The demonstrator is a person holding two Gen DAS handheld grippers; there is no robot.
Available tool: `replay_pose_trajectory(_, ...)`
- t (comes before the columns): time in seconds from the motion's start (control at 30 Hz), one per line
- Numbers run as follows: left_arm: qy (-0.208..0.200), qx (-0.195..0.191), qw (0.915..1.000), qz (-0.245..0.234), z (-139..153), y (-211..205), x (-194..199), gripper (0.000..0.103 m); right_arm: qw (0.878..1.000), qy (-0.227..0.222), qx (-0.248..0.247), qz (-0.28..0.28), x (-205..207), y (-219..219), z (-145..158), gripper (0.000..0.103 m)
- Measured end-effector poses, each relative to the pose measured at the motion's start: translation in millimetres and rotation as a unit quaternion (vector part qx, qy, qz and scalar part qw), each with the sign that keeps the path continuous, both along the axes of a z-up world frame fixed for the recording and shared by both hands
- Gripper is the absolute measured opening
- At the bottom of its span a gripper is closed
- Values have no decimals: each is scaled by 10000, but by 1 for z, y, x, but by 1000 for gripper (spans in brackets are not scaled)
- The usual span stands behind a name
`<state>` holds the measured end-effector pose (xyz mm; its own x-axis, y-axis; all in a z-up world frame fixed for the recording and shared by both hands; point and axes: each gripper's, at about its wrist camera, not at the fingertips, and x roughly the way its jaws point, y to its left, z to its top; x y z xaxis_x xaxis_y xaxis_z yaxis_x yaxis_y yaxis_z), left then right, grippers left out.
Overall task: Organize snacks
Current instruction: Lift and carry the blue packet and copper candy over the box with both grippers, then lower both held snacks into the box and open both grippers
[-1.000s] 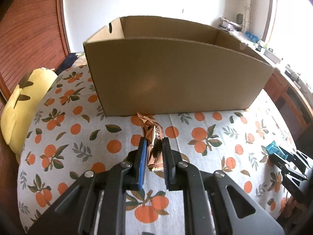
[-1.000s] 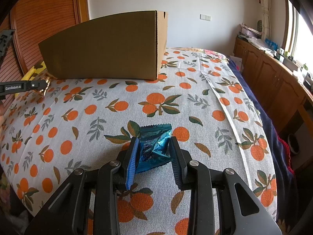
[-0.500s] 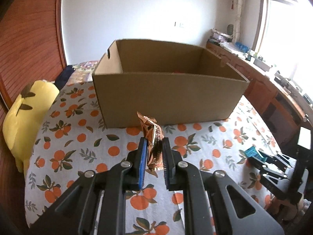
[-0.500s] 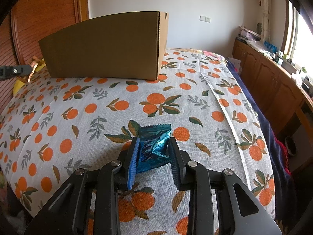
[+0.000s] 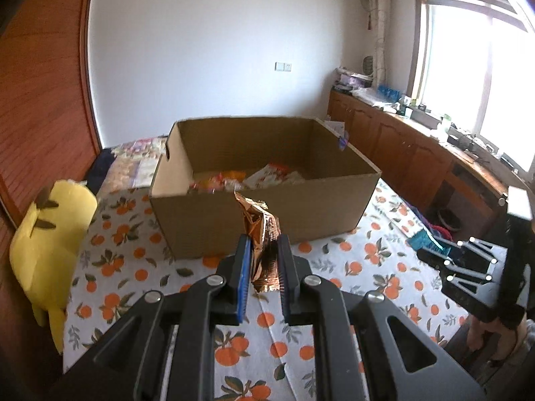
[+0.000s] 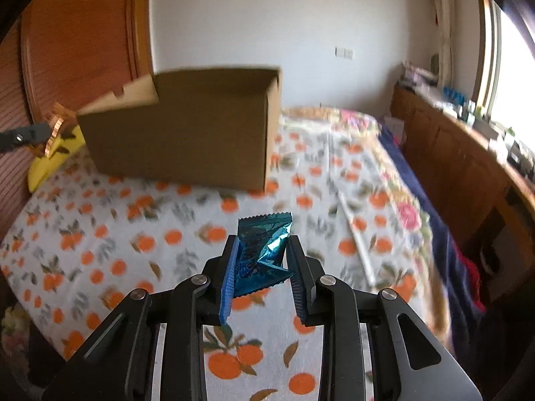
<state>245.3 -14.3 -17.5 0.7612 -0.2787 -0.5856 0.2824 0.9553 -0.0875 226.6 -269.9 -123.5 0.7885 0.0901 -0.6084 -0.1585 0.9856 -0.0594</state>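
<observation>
A cardboard box (image 5: 264, 207) is set on the bed (image 5: 334, 260), with snack packets (image 5: 247, 178) lying inside it. A cushion (image 5: 50, 234) is placed to the box's left — against the headboard (image 5: 36, 100). Cabinets (image 5: 418, 157) are ranged along the right, beneath the window (image 5: 478, 77). A foil packet (image 5: 262, 234) is held before the box's near wall — another packet (image 6: 264, 254) above the bed, further right.

left hand-held gripper (image 5: 262, 250) raised, jaws clamped tight; right hand-held gripper (image 6: 262, 254) raised, jaws clamped, wider gap.

Foil, cardboard and cloth

A glossy, crinkled copper foil wrapper (image 5: 259, 230) and shiny blue foil packet (image 6: 264, 250) are glinting; the matt cardboard box (image 5: 260, 214) is sitting on orange-printed woven cloth (image 5: 378, 260).
</observation>
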Motion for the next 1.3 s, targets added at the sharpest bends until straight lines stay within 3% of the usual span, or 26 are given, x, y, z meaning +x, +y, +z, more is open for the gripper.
replay_pose_trajectory(0.17,-161,2,9998,-89,15,-3,7,12,9988,-448,-39,209,-5,12,44,27)
replay_pose_trajectory(0.5,-313,6,9994,-123,28,-5,33,12,9951,-769,86,614,7,37,81,27)
replay_pose_trajectory(0.73,-290,-47,9995,-94,24,-7,63,12,9932,-784,67,853,30,55,87,27)
replay_pose_trajectory(1.3,299,-140,9994,-68,-20,-8,159,12,9929,-410,311,1069,131,80,69,28)
